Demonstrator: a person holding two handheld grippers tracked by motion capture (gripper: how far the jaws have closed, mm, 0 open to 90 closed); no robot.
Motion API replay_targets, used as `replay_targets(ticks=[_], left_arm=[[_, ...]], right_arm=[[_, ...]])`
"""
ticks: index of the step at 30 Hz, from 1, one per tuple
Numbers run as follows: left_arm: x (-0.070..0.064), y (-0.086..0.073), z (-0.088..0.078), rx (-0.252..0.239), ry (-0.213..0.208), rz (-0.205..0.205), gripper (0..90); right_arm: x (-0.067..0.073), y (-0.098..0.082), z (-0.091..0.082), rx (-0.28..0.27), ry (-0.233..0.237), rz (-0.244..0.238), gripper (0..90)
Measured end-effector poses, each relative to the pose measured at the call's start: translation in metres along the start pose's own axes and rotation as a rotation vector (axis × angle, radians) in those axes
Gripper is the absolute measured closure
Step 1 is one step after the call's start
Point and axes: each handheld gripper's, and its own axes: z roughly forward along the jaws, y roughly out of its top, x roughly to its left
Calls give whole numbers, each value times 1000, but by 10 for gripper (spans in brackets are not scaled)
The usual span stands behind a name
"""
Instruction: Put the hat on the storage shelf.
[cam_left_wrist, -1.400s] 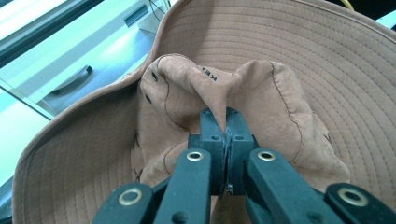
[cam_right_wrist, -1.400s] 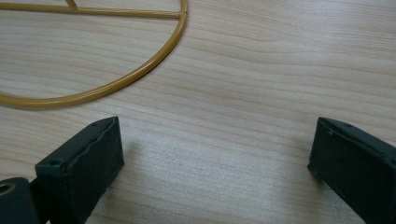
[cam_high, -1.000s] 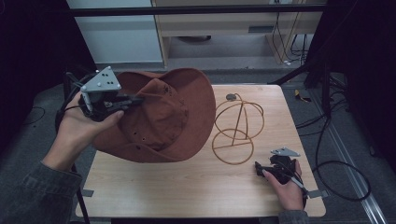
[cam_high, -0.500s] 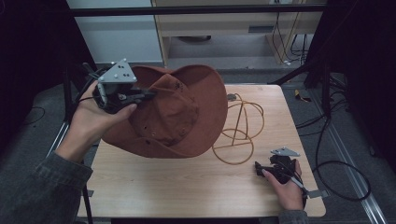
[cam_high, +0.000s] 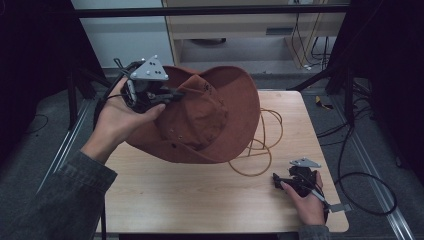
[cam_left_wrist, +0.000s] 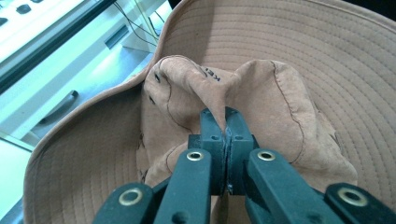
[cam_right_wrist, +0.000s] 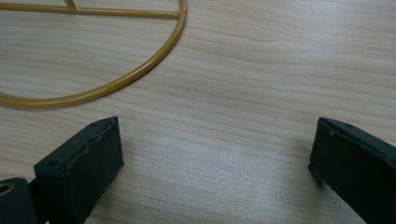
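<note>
Light wood-grain bench (cam_high: 165, 200) in dim room, grey floor, pale cabinet behind. Left gripper (cam_left_wrist: 225, 122) clamped tight on pinched crown fold of rust-brown wide-brimmed fabric hat (cam_high: 210, 117), hat held tilted above bench's left-centre, partly over yellow wire stand (cam_high: 255, 150). Right gripper (cam_right_wrist: 212, 154) spread wide, nothing between, low over bench beside stand's ring.

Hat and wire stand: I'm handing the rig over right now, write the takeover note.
Left gripper: shut on a fold of the brown hat's crown, hat lifted and tilted over the table.
Right gripper: open, empty, resting low on the table near the front right.
Wire hat stand: on the table, partly behind the hat.
Done: hat picked up.
Left: probably setting the hat onto the stand.
</note>
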Motion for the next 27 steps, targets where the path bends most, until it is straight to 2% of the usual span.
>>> replay_targets(ticks=[2,12,27], left_arm=[[1,2,2,-6,-8,-4,887],[-9,15,12,3,-27,27,887],[-20,37,29,5,-21,56,887]], right_arm=[[0,0,0,0,0,1,27],[0,0,0,0,1,5,27],[0,0,0,-2,1,0,27]])
